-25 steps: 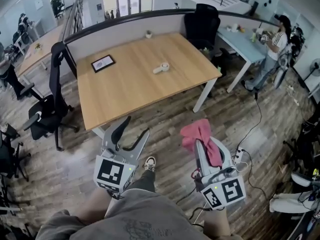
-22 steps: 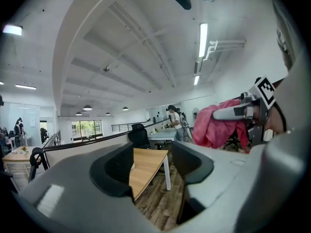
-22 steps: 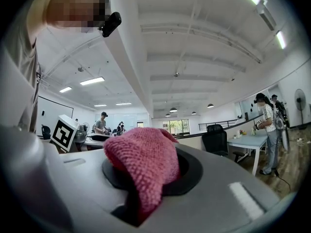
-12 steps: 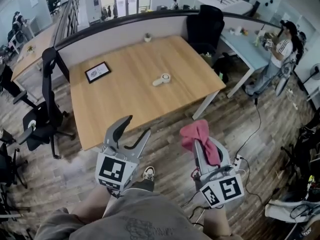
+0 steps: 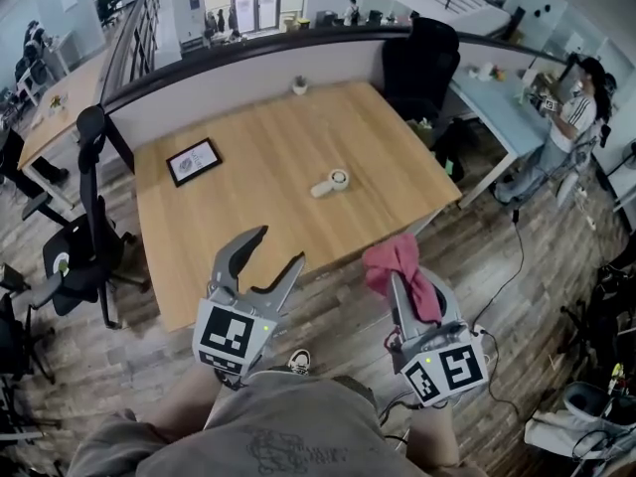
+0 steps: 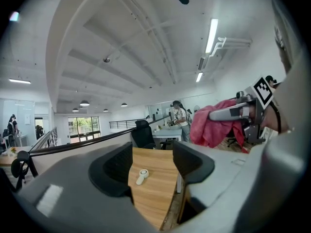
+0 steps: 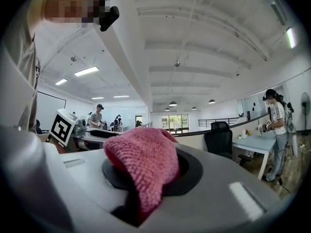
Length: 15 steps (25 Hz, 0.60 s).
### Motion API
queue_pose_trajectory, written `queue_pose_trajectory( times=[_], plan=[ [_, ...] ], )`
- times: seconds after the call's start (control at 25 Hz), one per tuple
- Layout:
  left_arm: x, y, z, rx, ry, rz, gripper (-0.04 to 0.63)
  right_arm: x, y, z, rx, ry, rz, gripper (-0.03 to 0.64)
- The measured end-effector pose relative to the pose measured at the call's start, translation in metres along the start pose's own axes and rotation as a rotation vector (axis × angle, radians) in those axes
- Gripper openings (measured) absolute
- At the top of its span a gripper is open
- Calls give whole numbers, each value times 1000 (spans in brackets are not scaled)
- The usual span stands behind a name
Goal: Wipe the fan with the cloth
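Note:
A small white hand fan (image 5: 330,182) lies flat near the middle of the wooden desk (image 5: 238,217); it also shows between the left jaws as the fan (image 6: 141,176). My left gripper (image 5: 266,259) hangs open and empty over the desk's near edge. My right gripper (image 5: 401,271) is shut on a pink cloth (image 5: 396,264), which bunches over its tips. In the right gripper view the pink cloth (image 7: 146,166) fills the jaws of the right gripper (image 7: 146,178). Both grippers are well short of the fan.
A black framed tablet (image 5: 193,160) lies at the desk's left and a small plant pot (image 5: 300,84) at its back edge by the partition. Office chairs (image 5: 84,222) stand left and behind. A person (image 5: 571,117) stands at a blue table at right. Cables cross the floor.
The view has drawn closer to the desk; both grippers now reach its near edge. The left stays open and the right still holds the cloth.

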State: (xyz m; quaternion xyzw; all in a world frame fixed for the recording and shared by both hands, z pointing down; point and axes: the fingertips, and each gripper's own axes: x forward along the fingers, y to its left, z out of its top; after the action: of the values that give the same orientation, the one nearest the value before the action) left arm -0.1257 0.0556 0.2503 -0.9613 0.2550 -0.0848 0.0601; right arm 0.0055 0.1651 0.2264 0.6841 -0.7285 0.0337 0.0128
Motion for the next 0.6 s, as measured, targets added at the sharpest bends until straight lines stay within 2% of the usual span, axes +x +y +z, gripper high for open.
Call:
queue_pose_trajectory(
  times=[0.32,0.6],
  plan=[
    [47,20,-9,-4,4,-16,259,41,-32,-8,-3,18,-10,86],
    [90,37,-18,-7,36,12,261,83,-73,-17,8,29,18,86]
  ],
)
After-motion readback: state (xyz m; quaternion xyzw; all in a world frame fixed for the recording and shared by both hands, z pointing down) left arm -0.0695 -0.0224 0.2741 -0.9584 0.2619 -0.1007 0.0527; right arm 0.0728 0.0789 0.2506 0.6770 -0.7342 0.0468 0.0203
